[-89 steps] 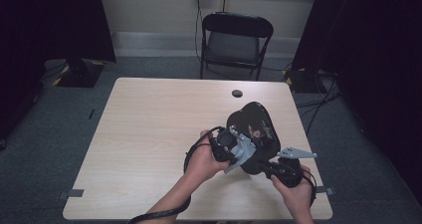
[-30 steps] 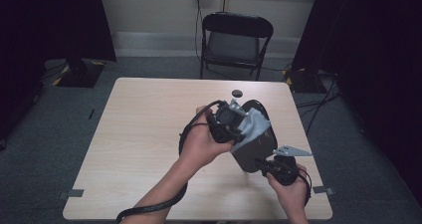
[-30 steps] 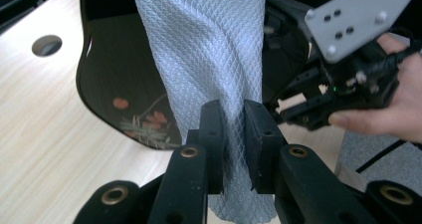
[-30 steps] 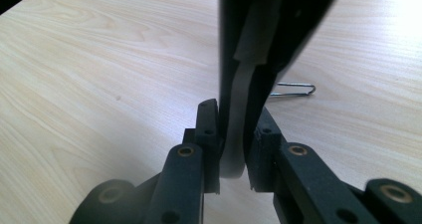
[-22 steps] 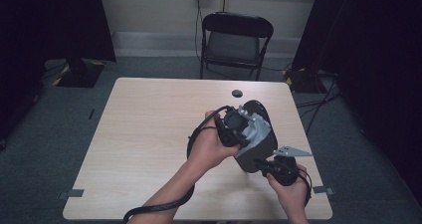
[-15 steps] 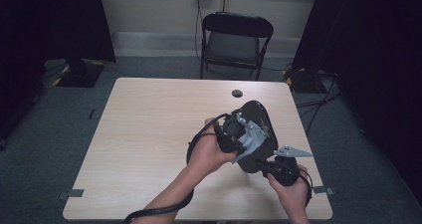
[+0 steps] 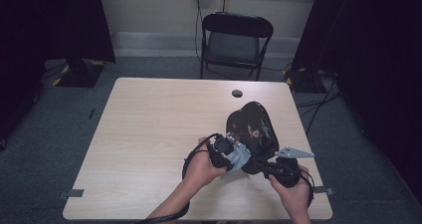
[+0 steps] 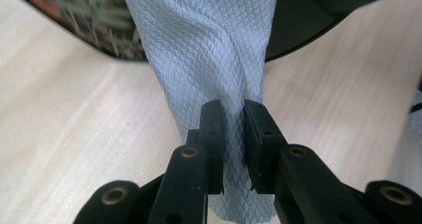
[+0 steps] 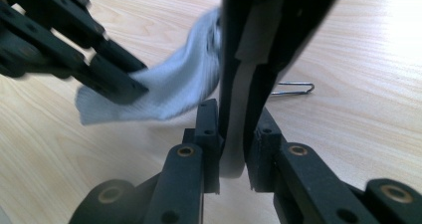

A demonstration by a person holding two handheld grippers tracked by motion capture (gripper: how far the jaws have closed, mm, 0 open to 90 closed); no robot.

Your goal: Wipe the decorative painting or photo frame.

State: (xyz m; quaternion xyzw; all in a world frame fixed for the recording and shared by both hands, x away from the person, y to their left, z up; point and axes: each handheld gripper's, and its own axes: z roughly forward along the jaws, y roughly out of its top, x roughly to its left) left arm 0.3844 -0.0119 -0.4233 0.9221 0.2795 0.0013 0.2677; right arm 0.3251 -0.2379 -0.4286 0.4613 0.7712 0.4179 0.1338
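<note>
Right gripper (image 9: 231, 134) clamps the black tray's (image 7: 251, 127) edge, steadying it; left gripper (image 8: 233, 129) pinches a grey cloth (image 8: 209, 50), apparently for wiping.

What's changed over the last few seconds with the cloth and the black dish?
The left gripper, shut on the grey cloth, rose over the black dish, then came back down to its near edge. The right gripper kept its grip on the dish's rim; the dish stayed put.
</note>
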